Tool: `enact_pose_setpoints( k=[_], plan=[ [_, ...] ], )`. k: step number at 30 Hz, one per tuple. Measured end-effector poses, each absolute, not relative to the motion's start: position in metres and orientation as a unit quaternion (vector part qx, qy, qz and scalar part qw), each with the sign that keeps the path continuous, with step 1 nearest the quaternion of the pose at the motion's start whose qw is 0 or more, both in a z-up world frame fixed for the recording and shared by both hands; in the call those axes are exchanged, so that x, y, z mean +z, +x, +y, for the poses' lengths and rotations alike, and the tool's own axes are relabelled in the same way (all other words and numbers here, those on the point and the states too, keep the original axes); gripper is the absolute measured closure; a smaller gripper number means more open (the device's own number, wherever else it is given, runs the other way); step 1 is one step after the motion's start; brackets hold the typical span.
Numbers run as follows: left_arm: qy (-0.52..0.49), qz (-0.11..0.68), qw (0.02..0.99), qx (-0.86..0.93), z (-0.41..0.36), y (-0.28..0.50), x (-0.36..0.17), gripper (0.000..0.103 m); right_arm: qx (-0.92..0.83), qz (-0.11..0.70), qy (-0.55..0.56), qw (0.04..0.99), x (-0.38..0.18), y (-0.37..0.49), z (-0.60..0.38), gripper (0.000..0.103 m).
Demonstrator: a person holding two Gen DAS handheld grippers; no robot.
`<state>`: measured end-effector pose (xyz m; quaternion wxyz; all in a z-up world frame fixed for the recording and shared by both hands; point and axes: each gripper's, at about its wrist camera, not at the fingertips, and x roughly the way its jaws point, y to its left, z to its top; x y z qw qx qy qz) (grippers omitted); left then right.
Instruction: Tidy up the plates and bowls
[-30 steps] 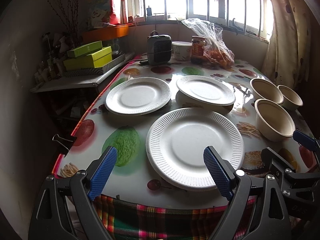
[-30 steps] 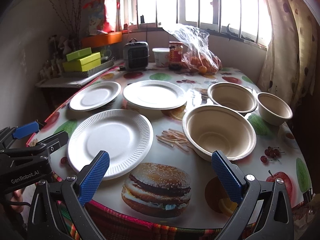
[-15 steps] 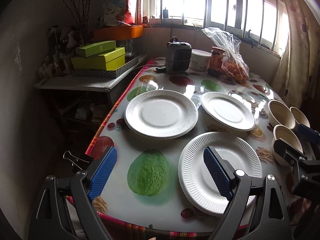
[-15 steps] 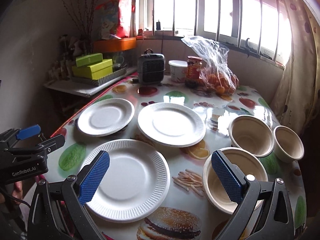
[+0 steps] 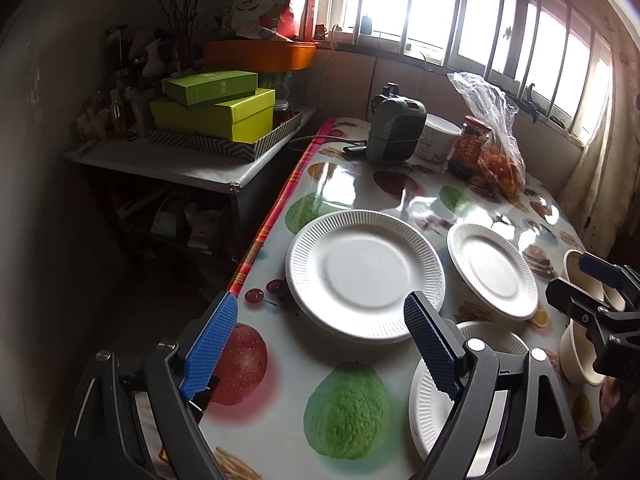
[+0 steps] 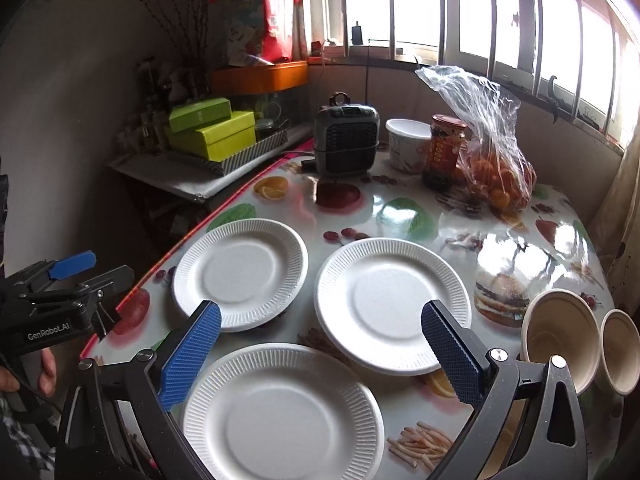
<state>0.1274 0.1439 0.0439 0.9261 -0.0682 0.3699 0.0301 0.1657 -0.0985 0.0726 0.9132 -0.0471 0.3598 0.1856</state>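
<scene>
Three white paper plates lie on the fruit-print table [image 6: 404, 212]: a left plate [image 6: 240, 272], a middle plate [image 6: 392, 304] and a near plate [image 6: 280, 412]. Two beige bowls [image 6: 560, 336] [image 6: 622, 352] lean at the right edge. My right gripper [image 6: 322, 344] is open and empty above the gap between the plates. In the left wrist view, my left gripper [image 5: 320, 348] is open and empty just short of the left plate [image 5: 364, 276]. Its right finger hides part of the near plate [image 5: 440, 396]. The middle plate [image 5: 492, 270] lies further right.
At the back of the table stand a grey heater [image 6: 346, 140], a white tub [image 6: 406, 144], a red jar [image 6: 444, 152] and a bag of oranges [image 6: 496, 168]. A side shelf with green boxes [image 5: 216, 112] stands left of the table edge. A curtain hangs at the right.
Both grippers have moved forward and to the left over the table. The left plate now fills the middle of the left wrist view, and the bowls have slid to the right edge of both views.
</scene>
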Motion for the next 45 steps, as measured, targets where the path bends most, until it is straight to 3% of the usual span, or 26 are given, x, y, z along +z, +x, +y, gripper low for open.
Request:
enact_pose_setpoints(
  k=[6, 12, 17, 20, 38, 45],
  plan=[
    [-0.075, 0.363, 0.928, 0.041, 0.161, 0.147, 0.052, 0.018, 0.218, 0.365, -0.072, 0.902, 0.083, 0.198, -0.070, 0.008],
    [-0.103, 0.398, 0.911, 0.037, 0.175, 0.171, 0.032, 0.026, 0.244, 0.417, -0.058, 0.874, 0.070, 0.246, -0.053, 0.013],
    [-0.124, 0.428, 0.895, 0.029, 0.180, 0.188, 0.011, 0.035, 0.246, 0.448, -0.060, 0.857, 0.052, 0.273, -0.044, 0.024],
    [-0.135, 0.446, 0.885, 0.022, 0.184, 0.198, -0.002, 0.044, 0.248, 0.474, -0.054, 0.843, 0.037, 0.286, -0.040, 0.025],
    [-0.167, 0.483, 0.859, 0.007, 0.188, 0.219, -0.030, 0.050, 0.241, 0.544, -0.004, 0.804, -0.008, 0.328, -0.038, 0.046],
    [-0.166, 0.490, 0.856, 0.006, 0.185, 0.218, -0.033, 0.050, 0.256, 0.547, 0.002, 0.797, -0.008, 0.331, -0.036, 0.048]
  ],
)
